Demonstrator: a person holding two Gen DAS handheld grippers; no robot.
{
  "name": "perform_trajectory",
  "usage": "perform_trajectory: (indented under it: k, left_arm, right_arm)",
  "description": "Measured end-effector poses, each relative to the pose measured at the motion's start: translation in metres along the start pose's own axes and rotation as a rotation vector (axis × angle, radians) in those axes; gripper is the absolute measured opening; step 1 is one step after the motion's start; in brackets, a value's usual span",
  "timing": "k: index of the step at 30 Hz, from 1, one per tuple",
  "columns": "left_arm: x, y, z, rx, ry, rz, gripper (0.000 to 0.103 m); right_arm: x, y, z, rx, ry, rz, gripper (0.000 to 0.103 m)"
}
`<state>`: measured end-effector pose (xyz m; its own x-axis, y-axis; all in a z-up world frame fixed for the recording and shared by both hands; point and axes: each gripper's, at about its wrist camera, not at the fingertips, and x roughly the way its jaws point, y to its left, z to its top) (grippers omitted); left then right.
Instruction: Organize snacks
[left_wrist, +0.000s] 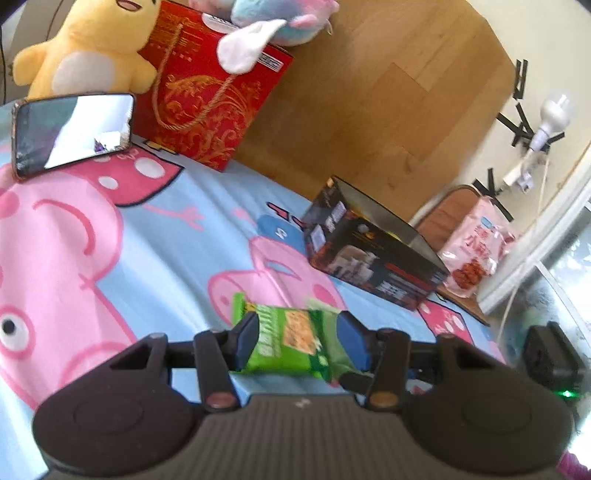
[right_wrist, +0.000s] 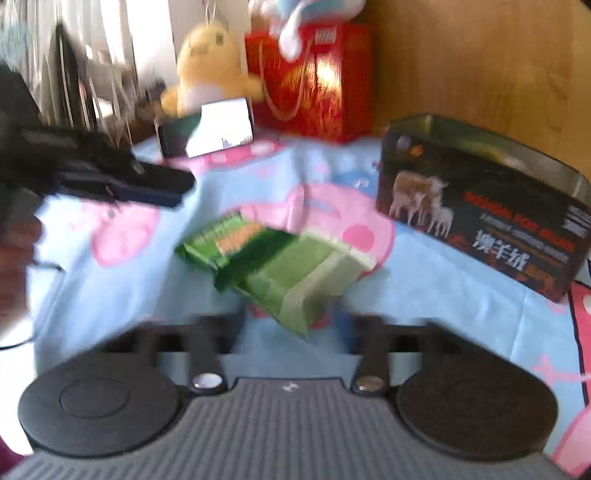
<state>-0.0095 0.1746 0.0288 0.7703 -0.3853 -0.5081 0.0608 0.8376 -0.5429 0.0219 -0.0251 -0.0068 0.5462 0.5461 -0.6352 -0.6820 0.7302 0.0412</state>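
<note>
The cartoon-print bed sheet is soft, so the open black tin could tip if a packet is dropped against its wall. The left gripper has its fingers clamped on a green snack packet. The right gripper is blurred; I cannot tell whether its fingers grip the larger green packet, which may slide free.

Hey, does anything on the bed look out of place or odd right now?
A phone stands propped against the yellow plush among snack boxes, unrelated to snacks. Also, the black tin lies open-topped and angled on the sheet.
</note>
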Motion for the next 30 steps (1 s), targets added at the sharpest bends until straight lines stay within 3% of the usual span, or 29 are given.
perform_trajectory:
  k: [3, 6, 9, 12, 13, 17, 19, 21, 23, 24, 25, 28, 30]
  left_arm:
    - [0.006, -0.005, -0.001, 0.010, 0.031, -0.027, 0.049]
    - [0.017, -0.016, 0.000, 0.037, 0.054, -0.047, 0.049]
    - [0.033, -0.031, 0.003, 0.055, 0.079, -0.080, 0.049]
    - [0.055, -0.053, 0.007, 0.091, 0.111, -0.107, 0.052]
    - [0.062, -0.062, 0.009, 0.110, 0.119, -0.114, 0.052]
    - [0.096, -0.101, 0.016, 0.192, 0.145, -0.134, 0.052]
    - [0.115, -0.120, 0.017, 0.244, 0.143, -0.126, 0.054]
    - [0.134, -0.132, 0.018, 0.276, 0.142, -0.109, 0.055]
    - [0.153, -0.141, 0.018, 0.303, 0.158, -0.114, 0.055]
    - [0.164, -0.144, 0.018, 0.320, 0.169, -0.116, 0.057]
    - [0.173, -0.147, 0.017, 0.336, 0.179, -0.110, 0.058]
    - [0.198, -0.147, 0.013, 0.340, 0.232, -0.081, 0.057]
    - [0.206, -0.143, 0.008, 0.323, 0.286, -0.093, 0.048]
  right_arm:
    - [-0.008, -0.012, -0.004, 0.026, 0.003, -0.001, 0.011]
    - [-0.026, -0.022, -0.018, 0.047, -0.008, -0.068, 0.011]
    - [-0.043, -0.039, -0.032, 0.073, -0.011, -0.144, 0.011]
    - [-0.063, -0.058, -0.045, 0.059, -0.029, -0.277, 0.019]
    - [-0.070, -0.063, -0.049, 0.052, -0.036, -0.308, 0.026]
    - [-0.104, -0.096, -0.062, 0.137, -0.100, -0.516, 0.028]
    - [-0.120, -0.108, -0.068, 0.250, -0.130, -0.511, 0.030]
    - [-0.124, -0.108, -0.071, 0.311, -0.157, -0.405, 0.031]
    - [-0.114, -0.094, -0.068, 0.272, -0.149, -0.339, 0.049]
    - [-0.106, -0.085, -0.067, 0.240, -0.146, -0.321, 0.068]
    - [-0.097, -0.076, -0.065, 0.208, -0.152, -0.303, 0.081]
    - [-0.069, -0.063, -0.055, 0.145, -0.133, -0.285, 0.082]
    - [-0.051, -0.066, -0.048, 0.133, -0.085, -0.284, 0.082]
